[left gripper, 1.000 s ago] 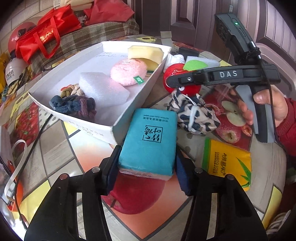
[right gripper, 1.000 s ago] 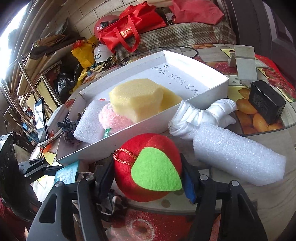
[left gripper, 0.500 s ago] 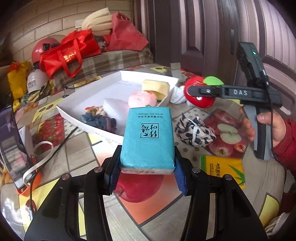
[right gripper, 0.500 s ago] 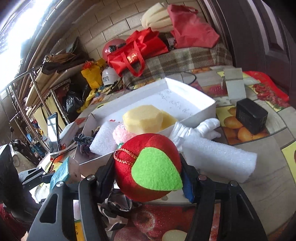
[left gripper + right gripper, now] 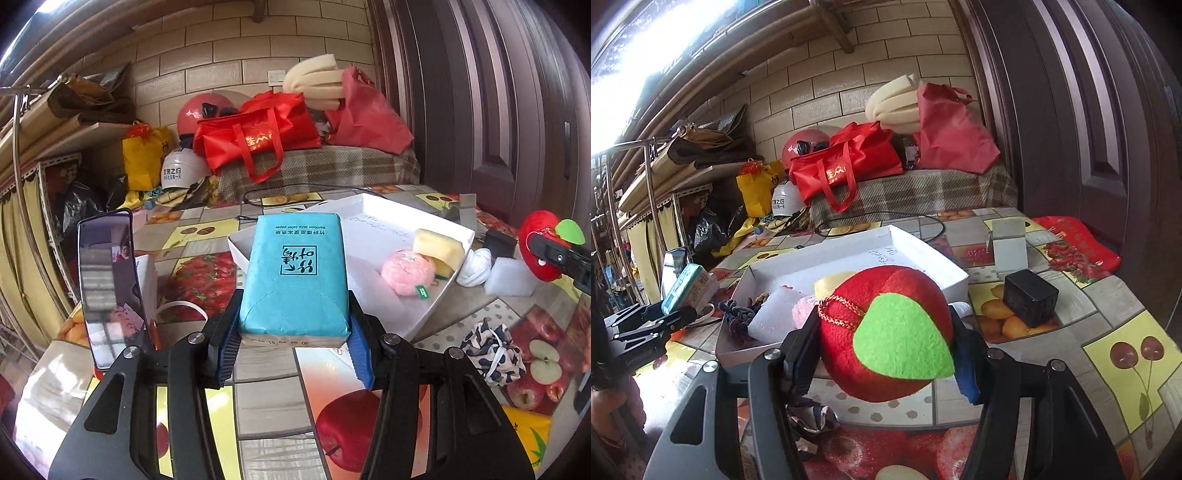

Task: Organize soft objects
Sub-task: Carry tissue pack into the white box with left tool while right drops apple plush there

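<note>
Fruit-print table (image 5: 207,229) w/ white tray (image 5: 448,221) – left gripper (image 5: 293,345) clamps tissue pack (image 5: 295,280), right gripper (image 5: 886,350) clamps plush apple (image 5: 886,332), both held just short of tray. Should clear rim, release inside – not atop sponge (image 5: 437,247).

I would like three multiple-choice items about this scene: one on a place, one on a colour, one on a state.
1. Where is the pink puff?
A. inside the white box
B. on the phone
C. under the yellow sponge

2. What colour is the leaf on the plush apple?
A. blue
B. green
C. white

3. What is the state of the left gripper?
A. open and empty
B. shut on the teal tissue pack
C. shut on a sock

Answers: 1 A, the puff lies within the box walls. 2 B, the felt leaf is bright green. 3 B, both pads press the pack's sides.
</note>
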